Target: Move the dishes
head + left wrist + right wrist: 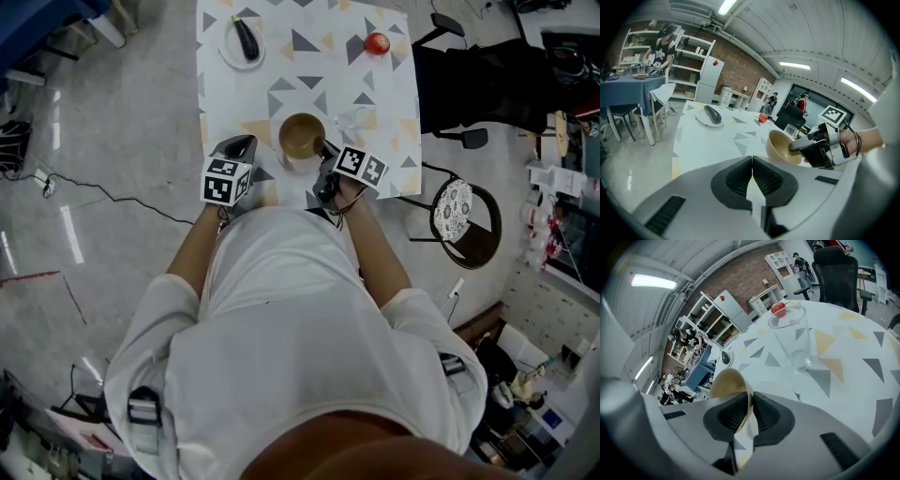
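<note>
Bowl (301,137), tan, one item: clamped by its rim in my right gripper (751,413), the wall of the bowl pinched between the two pads, mouth tipped toward my left side. It sat over the near edge of the patterned table (225,103), in front of my chest. A white saucer (780,387) lay just beneath and beside it. Whether the bowl's base touched the saucer I could not tell, as the jaws covered that spot.

Left gripper (752,176): jaws together, nothing between them, held just left of the bowl and apart from it.

Other stock on the table:
- Clear glass (792,341), upright, just beyond the bowl on the right.
- Tomato (778,309), red, near the far right corner.
- Plate (701,119), white, at the far left corner, with a dark eggplant (711,114) lying on it.

Beside the table on the right: a black office chair (478,84) and a round stool (455,208) with a patterned seat, well apart from the bowl.
</note>
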Demonstrator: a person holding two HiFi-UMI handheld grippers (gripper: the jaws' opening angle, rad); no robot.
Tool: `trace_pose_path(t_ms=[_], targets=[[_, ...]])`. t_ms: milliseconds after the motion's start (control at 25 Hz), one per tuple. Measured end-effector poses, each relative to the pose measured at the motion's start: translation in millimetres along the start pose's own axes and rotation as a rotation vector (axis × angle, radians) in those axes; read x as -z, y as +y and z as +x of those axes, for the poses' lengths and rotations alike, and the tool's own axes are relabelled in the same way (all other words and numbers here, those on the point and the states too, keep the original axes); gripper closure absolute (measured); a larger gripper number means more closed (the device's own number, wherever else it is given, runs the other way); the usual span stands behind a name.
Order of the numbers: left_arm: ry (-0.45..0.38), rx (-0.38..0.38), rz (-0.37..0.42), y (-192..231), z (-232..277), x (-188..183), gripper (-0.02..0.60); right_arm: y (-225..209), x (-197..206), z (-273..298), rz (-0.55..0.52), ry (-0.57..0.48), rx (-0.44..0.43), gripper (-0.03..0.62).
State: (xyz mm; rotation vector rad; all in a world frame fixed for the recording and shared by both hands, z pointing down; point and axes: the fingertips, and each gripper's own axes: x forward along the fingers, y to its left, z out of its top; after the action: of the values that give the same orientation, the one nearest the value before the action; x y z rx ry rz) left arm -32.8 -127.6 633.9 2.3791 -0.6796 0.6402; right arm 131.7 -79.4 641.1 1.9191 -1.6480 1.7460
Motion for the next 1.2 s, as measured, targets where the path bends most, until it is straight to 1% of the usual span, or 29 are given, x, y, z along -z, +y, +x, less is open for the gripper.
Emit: trace_pose_path(t_ms=[160,400,520,680,800,880,1040,1200], targets=[[-0.027,-0.049,-0.029,16,-15,0,0.560,21,-2,12,-0.039,0.024,-0.036,0.563],[-0.056,-0.137,-0.099,39,-40,10,0.560,65,-15,30,-0.095,0.056,-0.114,0.562],[-0.070,-0.168,-0.127,44,-50,14,0.560,87,-20,36,-0.126,0.066,-0.149,0.562],[-0.087,-0.198,-0.145,46,-57,15,0.560,106,-23,48,-0.147,0.091,-0.182,0.562],[-0.096,-0.216,-0.154,47,-62,17,0.560,112,-19,60,-0.144,0.116,-0.192,0.562],[-0.098,-0.230,-0.161,48,-68,20,0.560,112,-13,70,-0.122,0.138,-0.191,0.562],[-0.099,-0.262,-0.185,50,-80,28,0.560,105,-2,90,-0.068,0.181,-0.172,0.562],[-0.105,-0.292,-0.218,56,-91,35,0.560,102,8,104,-0.067,0.206,-0.153,0.562]])
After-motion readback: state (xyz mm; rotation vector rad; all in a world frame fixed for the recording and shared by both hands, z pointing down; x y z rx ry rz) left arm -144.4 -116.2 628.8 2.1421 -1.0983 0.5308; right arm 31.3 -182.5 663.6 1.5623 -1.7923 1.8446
